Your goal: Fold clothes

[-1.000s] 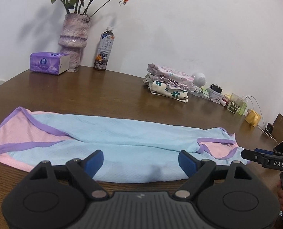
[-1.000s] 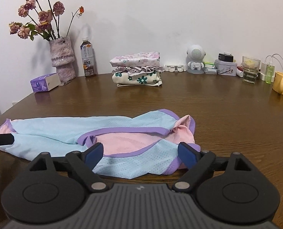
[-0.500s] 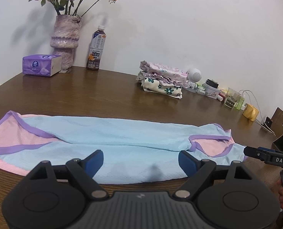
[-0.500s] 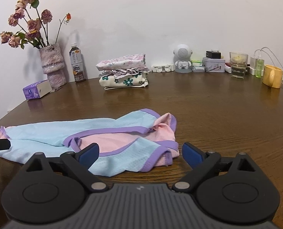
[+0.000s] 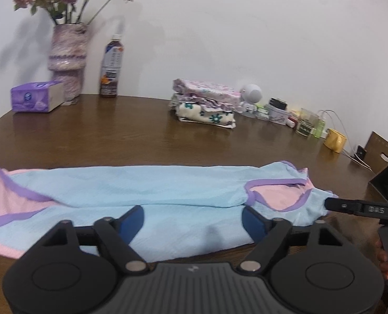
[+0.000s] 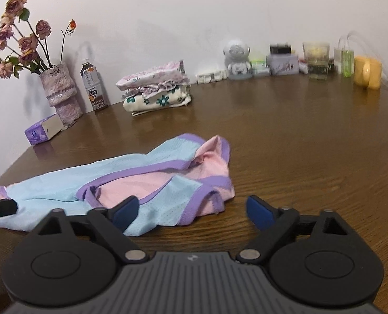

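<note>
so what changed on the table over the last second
Only the viewpoints shifted: the right claw swung right and tilted. The left claw turned slightly left. Both stayed open, holding nothing. The blue and pink garment lies where it was, and the folded stack is unmoved.

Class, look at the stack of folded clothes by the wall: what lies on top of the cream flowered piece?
A pink floral folded garment with frilled edges tops the cream flowered piece; any layers between are hidden.
</note>
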The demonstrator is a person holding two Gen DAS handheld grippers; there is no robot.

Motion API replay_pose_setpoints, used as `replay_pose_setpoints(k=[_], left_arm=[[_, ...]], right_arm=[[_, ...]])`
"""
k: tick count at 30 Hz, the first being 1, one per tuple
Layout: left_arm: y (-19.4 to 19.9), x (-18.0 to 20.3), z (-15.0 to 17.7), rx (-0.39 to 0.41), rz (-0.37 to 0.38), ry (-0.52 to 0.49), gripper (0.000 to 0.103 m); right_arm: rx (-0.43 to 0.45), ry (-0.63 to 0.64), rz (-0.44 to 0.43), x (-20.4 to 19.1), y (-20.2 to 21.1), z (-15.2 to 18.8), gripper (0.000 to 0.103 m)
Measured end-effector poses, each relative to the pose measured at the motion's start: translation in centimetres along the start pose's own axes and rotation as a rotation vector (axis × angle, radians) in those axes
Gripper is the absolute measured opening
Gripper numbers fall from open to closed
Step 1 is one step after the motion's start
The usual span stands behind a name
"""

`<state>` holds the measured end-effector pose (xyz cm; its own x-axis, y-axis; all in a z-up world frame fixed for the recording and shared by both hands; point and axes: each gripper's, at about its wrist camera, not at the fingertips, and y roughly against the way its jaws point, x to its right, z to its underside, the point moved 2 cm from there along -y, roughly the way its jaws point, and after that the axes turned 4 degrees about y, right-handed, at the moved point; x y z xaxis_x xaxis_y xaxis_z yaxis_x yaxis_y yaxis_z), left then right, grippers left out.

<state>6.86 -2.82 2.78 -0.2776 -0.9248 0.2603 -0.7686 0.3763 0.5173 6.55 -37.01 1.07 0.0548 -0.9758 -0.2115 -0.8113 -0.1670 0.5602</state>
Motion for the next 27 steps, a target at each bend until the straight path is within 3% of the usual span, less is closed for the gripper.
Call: replay_pose_setpoints(k=[6, 14, 16, 18, 21, 23, 26, 27], left_arm=[[-0.7, -0.3, 0.1, -0.009, 0.029, 0.019, 0.075], [-0.6, -2.8, 0.0, 0.005, 0.042, 0.092, 0.075], [-0.4, -3.5, -0.1, 0.014, 0.047, 0.109, 0.075], [-0.3, -4.0, -0.3, 0.022, 0.051, 0.121, 0.075], [0.0, -4.6, -0.5, 0.035, 0.057, 0.125, 0.075], [0.0, -4.9, -0.6, 0.037, 0.059, 0.13, 0.075], [0.0, -5.4, -0.8, 0.041, 0.062, 0.137, 0.075], [-0.1, -5.4, -0.9, 0.037, 0.065, 0.135, 0.075]], right_arm=[[0.001, -0.056, -0.007, -0.5, -2.0, -0.8, 0.079], [0.04, -0.203, 0.027, 0.7, -4.3, -2.4, 0.065], [0.05, -0.231, 0.045, 0.8, -4.7, -2.5, 0.053], [0.055, -0.25, 0.071, 1.0, -4.7, -2.5, 0.048], [0.066, -0.257, 0.099, 1.4, -4.1, -2.4, 0.05], [0.071, -0.263, 0.103, 2.1, -4.0, -2.6, 0.056], [0.037, -0.299, 0.078, 3.5, -4.7, -3.6, 0.055], [0.009, -0.296, 0.067, 3.6, -4.9, -3.7, 0.043]])
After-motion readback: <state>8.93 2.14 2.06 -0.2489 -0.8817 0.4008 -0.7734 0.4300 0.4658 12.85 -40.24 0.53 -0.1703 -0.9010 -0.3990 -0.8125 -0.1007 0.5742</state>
